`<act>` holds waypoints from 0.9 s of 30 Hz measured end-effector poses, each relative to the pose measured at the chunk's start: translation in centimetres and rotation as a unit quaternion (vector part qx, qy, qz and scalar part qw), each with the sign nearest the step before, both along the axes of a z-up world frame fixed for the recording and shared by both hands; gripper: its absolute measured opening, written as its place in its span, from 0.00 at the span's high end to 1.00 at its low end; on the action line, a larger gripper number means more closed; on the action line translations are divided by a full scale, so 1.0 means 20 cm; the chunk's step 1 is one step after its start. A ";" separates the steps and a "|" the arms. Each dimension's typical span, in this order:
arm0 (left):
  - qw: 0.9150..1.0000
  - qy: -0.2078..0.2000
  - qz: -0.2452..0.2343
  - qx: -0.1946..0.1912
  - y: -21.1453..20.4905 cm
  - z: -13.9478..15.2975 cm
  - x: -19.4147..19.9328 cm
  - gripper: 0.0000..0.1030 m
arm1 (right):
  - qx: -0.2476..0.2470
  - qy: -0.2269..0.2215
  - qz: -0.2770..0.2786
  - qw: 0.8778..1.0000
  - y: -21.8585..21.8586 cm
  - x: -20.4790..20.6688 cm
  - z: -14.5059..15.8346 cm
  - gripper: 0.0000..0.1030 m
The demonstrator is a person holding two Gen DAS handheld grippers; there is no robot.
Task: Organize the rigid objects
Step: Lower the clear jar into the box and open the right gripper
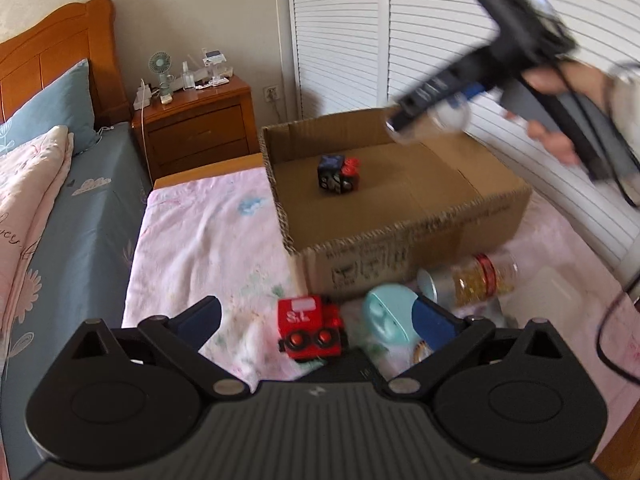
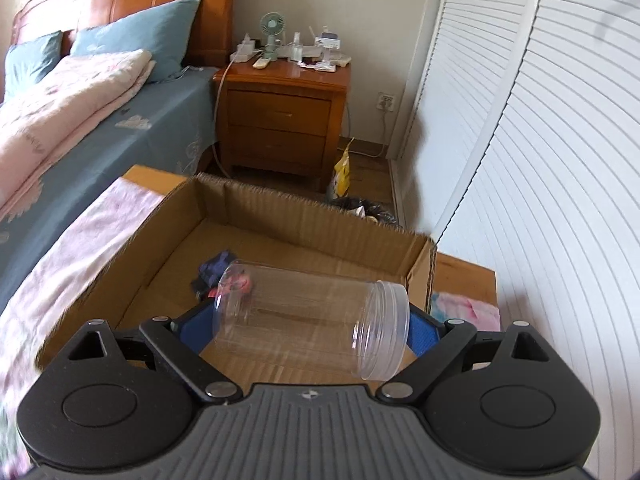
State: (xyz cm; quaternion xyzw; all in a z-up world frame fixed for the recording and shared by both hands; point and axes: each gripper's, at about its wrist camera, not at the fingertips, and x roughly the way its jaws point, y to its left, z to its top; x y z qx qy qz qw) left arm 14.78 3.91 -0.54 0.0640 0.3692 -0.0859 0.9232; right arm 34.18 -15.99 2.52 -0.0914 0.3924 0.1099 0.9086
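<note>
An open cardboard box (image 1: pixel 404 236) stands on a table with a pink cloth; it also shows in the right wrist view (image 2: pixel 280 208). A black, blue and red cube (image 1: pixel 339 174) lies inside it. My right gripper (image 2: pixel 308 328) is shut on a clear plastic jar (image 2: pixel 312 320), held sideways above the box; from the left wrist view the right gripper (image 1: pixel 424 116) is over the box's far right corner. My left gripper (image 1: pixel 316 320) is open, low over the cloth. A red toy train (image 1: pixel 310 330) and a light blue round object (image 1: pixel 390 316) lie between its fingers.
A lying jar with yellow contents (image 1: pixel 480 280) and a tin (image 1: pixel 430 284) rest against the box front. A bed (image 2: pixel 80 112) is on the left, a wooden nightstand (image 2: pixel 280 120) behind, white louvered doors (image 2: pixel 540 160) on the right. A black cable (image 1: pixel 612 340) hangs at right.
</note>
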 end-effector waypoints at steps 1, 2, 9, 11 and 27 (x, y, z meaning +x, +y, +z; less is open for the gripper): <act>1.000 -0.001 0.000 0.002 -0.01 -0.01 -0.02 0.02 | 0.003 -0.004 -0.004 1.000 0.00 0.02 0.00 0.05; 1.000 -0.003 0.001 0.004 -0.02 -0.01 -0.03 0.02 | 0.002 -0.008 -0.009 1.000 0.00 0.03 0.00 0.00; 1.000 -0.005 0.009 0.002 -0.07 -0.05 -0.08 0.02 | -0.002 0.000 -0.006 1.000 -0.02 -0.02 0.02 0.00; 1.000 -0.003 0.011 -0.006 -0.07 -0.05 -0.09 0.02 | 0.001 0.004 -0.006 1.000 -0.02 -0.07 0.03 0.00; 0.998 0.007 0.053 -0.018 0.04 -0.12 -0.20 0.02 | 0.030 -0.024 -0.007 0.999 -0.04 -0.83 -0.02 0.00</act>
